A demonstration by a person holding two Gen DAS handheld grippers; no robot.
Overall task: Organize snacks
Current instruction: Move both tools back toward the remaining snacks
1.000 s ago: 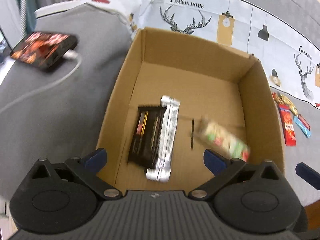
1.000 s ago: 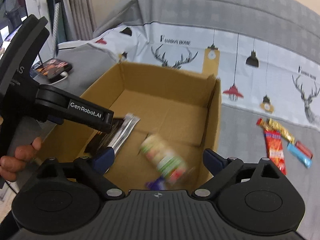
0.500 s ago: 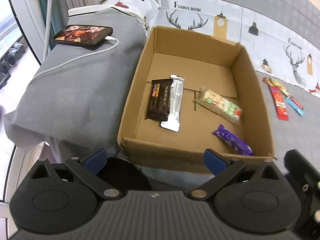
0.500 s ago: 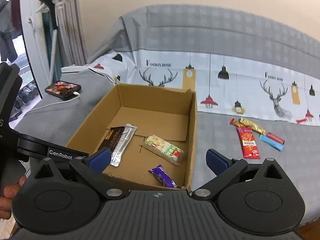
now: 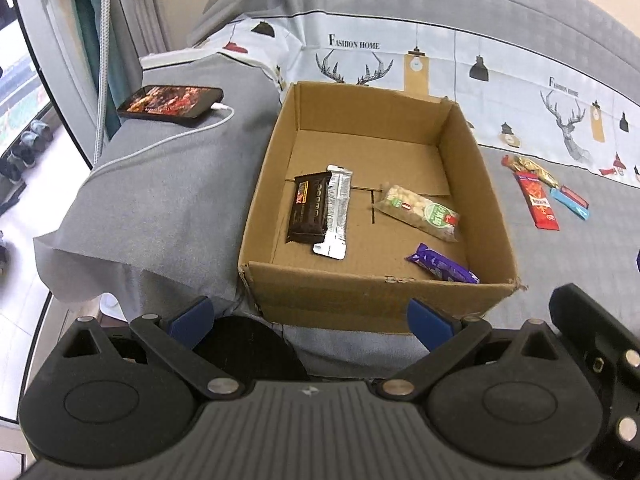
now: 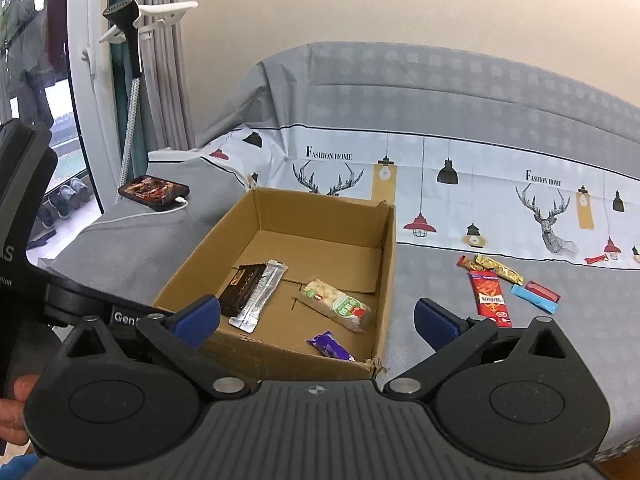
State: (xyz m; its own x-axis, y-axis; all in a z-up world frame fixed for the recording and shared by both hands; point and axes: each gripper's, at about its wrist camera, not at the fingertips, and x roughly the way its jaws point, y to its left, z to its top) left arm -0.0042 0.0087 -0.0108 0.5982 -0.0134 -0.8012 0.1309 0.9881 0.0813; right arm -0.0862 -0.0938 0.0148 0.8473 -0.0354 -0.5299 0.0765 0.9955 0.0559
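Looking down at a surface under a grey cloth (image 6: 460,280); can't tell what's beneath it. Past it runs a printed band w/ deer heads, hanging lamps and "FASHION HOME" (image 6: 329,154) in black caps. Beige wall behind, grey curtains (image 6: 168,80) and a window at left, shoes on the floor below it. A phone (image 5: 170,102) w/ lit screen lies on the cloth left of the cardboard box (image 5: 376,300), white cable plugged in.

Inside the box: dark bar (image 5: 310,208) touching a silver wrapper (image 5: 336,212), a clear nut pack (image 5: 420,212) w/ green label to the right, purple bar (image 5: 442,269) near the front wall. More snacks (image 6: 500,286) sit on the cloth well right of the box; red pack's print too small to read.

My left gripper (image 5: 310,318): fingers spread, nothing between. Right gripper (image 6: 318,316): fingers just been opening, now spread wide, empty. "Gen" shows on the left unit's arm (image 6: 124,317).
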